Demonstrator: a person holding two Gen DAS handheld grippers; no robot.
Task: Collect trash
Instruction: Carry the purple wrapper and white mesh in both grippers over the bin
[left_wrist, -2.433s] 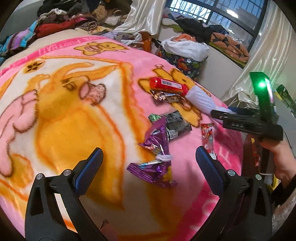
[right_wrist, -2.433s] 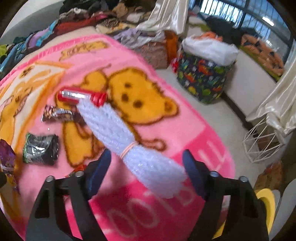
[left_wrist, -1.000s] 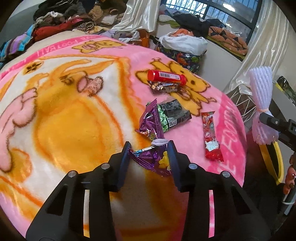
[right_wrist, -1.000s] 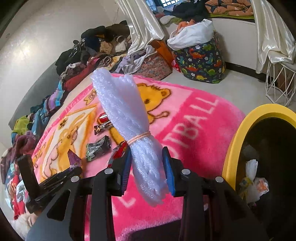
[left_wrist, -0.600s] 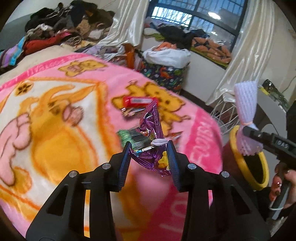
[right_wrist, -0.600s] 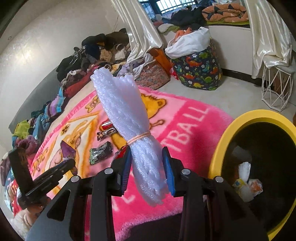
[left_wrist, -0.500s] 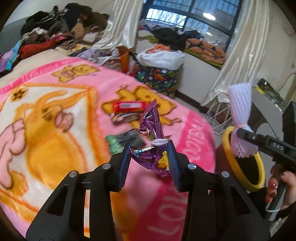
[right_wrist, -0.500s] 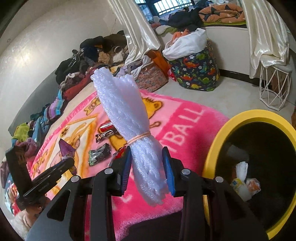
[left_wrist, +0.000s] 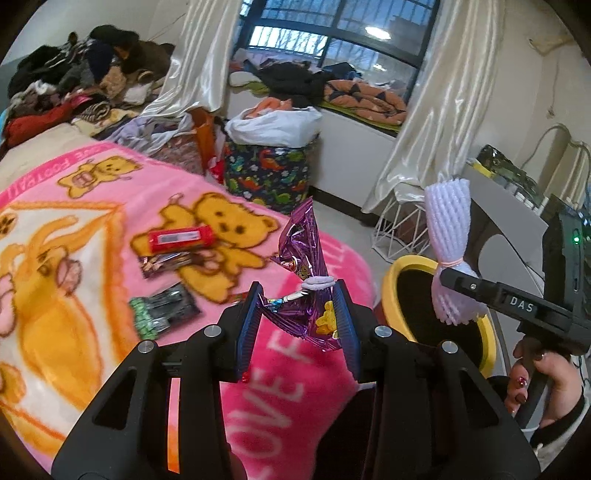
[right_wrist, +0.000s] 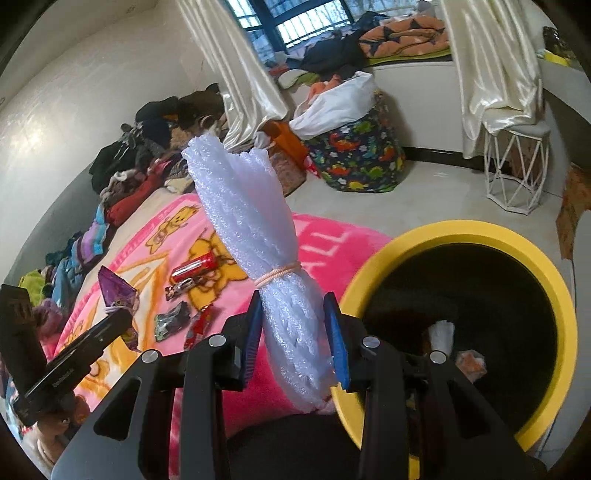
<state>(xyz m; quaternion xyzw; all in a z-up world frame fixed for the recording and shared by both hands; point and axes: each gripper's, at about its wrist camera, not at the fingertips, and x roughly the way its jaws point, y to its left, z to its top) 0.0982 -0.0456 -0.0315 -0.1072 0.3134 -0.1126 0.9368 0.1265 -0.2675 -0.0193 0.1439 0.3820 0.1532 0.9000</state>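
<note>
My left gripper (left_wrist: 300, 325) is shut on a crumpled purple foil wrapper (left_wrist: 304, 280), held up above the edge of the pink bear blanket (left_wrist: 92, 236). My right gripper (right_wrist: 295, 336) is shut on a white foam-net bundle (right_wrist: 258, 236) tied with a pink band. In the left wrist view that bundle (left_wrist: 447, 236) hangs over the yellow-rimmed bin (left_wrist: 402, 269). In the right wrist view the bin (right_wrist: 554, 295) lies just right of the bundle, with bits of trash inside. A red tube (left_wrist: 181, 238), a dark wrapper (left_wrist: 170, 260) and a green-black wrapper (left_wrist: 162, 310) lie on the blanket.
A dinosaur-print basket (left_wrist: 267, 173) with a white bag stands on the floor beyond the bed. A white wire stool (right_wrist: 515, 173) and curtains stand near the window. Clothes are piled along the bed's far side (left_wrist: 74, 85). A hand (left_wrist: 546, 384) holds the right gripper.
Both grippers have risen and swung toward the yellow bin with their loads. The purple wrapper has left the blanket. The bin now fills more of the right wrist view.
</note>
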